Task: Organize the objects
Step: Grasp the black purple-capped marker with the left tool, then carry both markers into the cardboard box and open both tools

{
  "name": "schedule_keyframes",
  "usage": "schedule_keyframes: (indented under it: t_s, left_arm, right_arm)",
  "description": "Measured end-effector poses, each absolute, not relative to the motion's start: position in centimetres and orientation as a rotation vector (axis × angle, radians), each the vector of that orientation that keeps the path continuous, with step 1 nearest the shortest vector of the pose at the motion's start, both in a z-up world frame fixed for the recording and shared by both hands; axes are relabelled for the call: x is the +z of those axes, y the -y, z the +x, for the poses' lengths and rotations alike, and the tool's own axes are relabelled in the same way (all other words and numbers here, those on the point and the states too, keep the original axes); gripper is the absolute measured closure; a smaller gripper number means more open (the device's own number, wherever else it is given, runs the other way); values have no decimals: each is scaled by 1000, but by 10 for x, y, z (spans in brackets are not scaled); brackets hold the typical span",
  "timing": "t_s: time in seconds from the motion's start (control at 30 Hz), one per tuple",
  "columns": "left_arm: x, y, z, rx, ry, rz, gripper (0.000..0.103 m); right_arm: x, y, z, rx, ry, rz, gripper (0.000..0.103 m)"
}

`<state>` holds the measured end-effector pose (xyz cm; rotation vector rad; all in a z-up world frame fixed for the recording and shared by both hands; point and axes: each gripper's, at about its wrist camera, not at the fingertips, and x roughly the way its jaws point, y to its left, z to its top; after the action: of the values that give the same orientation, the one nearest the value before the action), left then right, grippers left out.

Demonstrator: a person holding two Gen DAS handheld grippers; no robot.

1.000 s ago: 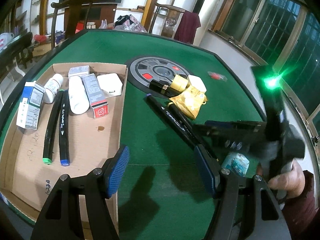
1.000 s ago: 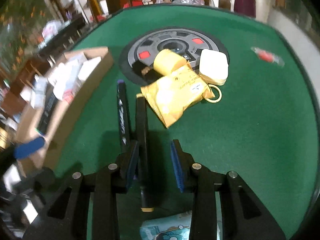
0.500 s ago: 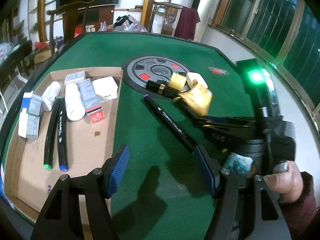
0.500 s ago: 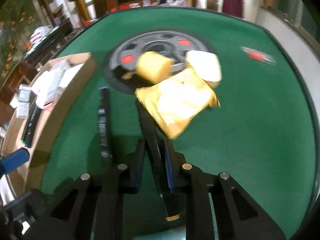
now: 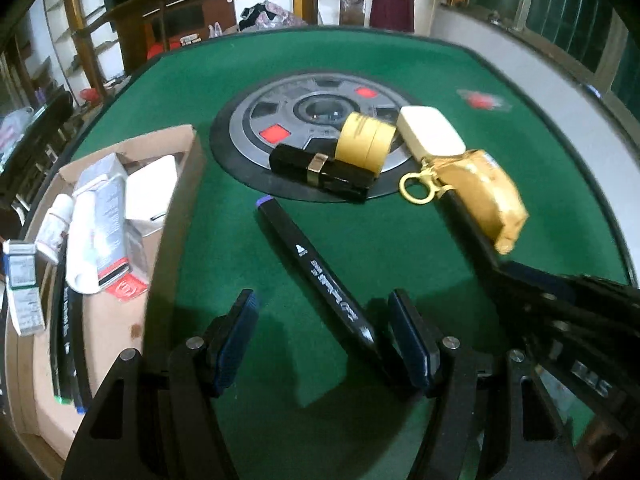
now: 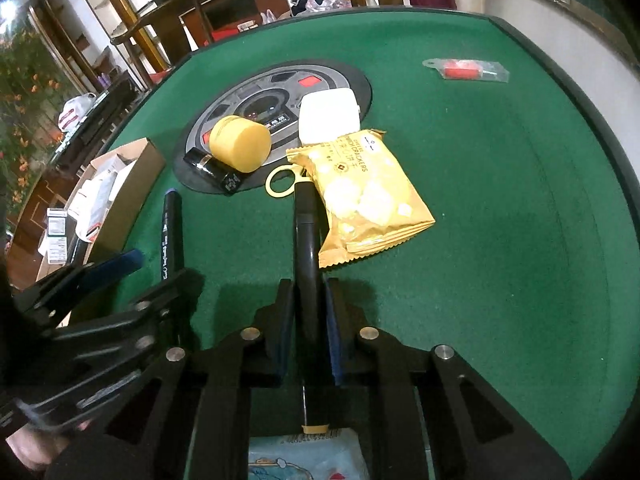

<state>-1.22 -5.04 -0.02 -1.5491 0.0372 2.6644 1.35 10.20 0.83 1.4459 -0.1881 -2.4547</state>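
Observation:
My right gripper (image 6: 307, 292) is shut on a black marker (image 6: 306, 236) and holds it with its far end under the edge of a yellow cracker packet (image 6: 360, 196). It shows in the left wrist view (image 5: 460, 216) beside the packet (image 5: 488, 196). My left gripper (image 5: 324, 316) is open, its fingers either side of a second black marker with a purple end (image 5: 316, 272), which lies on the green table (image 5: 400, 56). That marker also shows in the right wrist view (image 6: 170, 232).
A cardboard box (image 5: 176, 184) at the left holds markers, a white tube and small cartons. On the grey centre disc (image 5: 288, 120) lie a yellow tape roll (image 5: 366, 142), a black lipstick case (image 5: 320, 170) and a white case (image 5: 432, 132). A red packet (image 6: 464, 69) lies far right.
My right gripper closed on the black marker and lifted it, pushing the cracker packet. My left gripper moved forward and right, over the purple-ended marker.

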Motion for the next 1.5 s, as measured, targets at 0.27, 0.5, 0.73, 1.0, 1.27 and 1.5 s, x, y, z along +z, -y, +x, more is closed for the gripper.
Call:
schedule_keyframes:
  t_s: [0.27, 0.5, 0.73, 1.0, 1.27, 1.5]
  left_arm:
    - [1, 55, -9, 2689, -27, -1465, 92]
    - [14, 66, 7, 2668, 85, -1383, 92]
    - [35, 89, 31, 2675, 200, -1288, 92]
    - [59, 132, 65, 2692, 362, -1173, 92]
    - [70, 213, 94, 2783, 466, -1160, 91]
    - [56, 269, 95, 2871, 431, -1261, 91]
  right_arm:
    - [7, -96, 12, -2475, 147, 1407, 90]
    - [7, -93, 13, -2462, 194, 1371, 90]
    - [26, -97, 26, -2445, 328, 1271, 90]
    - [56, -75, 45, -2392, 357, 1193, 90]
    - [79, -18, 54, -2273, 363, 1162, 90]
    - [72, 46, 53, -2180, 327, 1190, 90]
